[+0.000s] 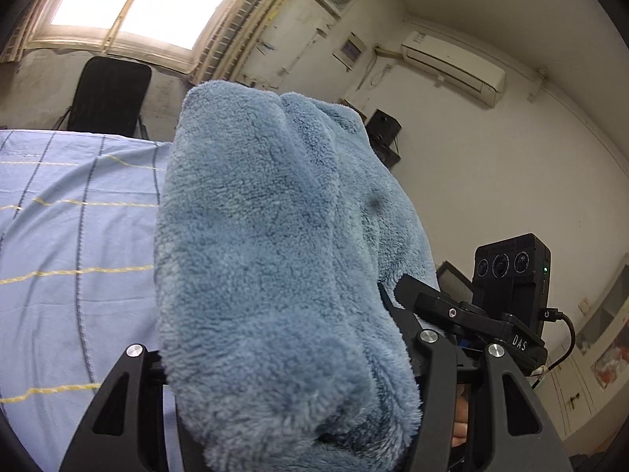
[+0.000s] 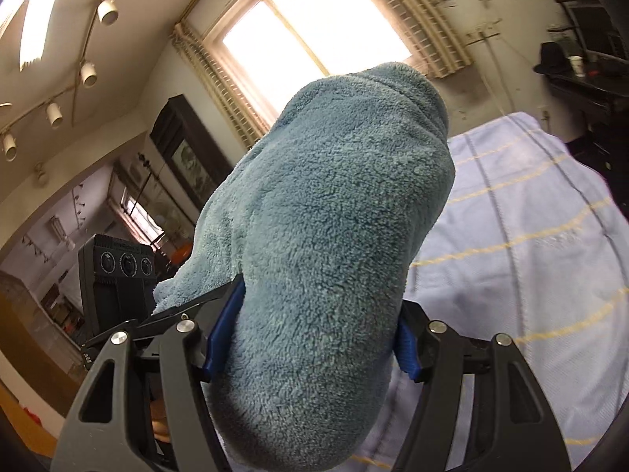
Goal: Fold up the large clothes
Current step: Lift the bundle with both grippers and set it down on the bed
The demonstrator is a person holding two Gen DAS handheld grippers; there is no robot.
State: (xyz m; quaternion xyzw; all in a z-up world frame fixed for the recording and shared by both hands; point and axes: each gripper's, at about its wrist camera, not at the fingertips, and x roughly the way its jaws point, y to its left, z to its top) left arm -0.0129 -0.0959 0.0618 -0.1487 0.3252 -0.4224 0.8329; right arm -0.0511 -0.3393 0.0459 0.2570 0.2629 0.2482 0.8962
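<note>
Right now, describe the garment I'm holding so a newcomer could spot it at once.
Start at the bed's pale blue sheet with its yellow and dark lines. Bunched up above it is the fluffy blue fleece garment, clamped in both grippers' jaws. Unlike the thin, flat sheet, it is thick, plush and plain teal-blue.

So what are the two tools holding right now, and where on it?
Each tool, left and right, grips a bunched fold of the blue fleece garment. Which part of the garment cannot be told.

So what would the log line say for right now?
left tool: shut on fluffy blue fleece garment | right tool: shut on it | garment: lifted, above pale blue striped bedsheet
</note>
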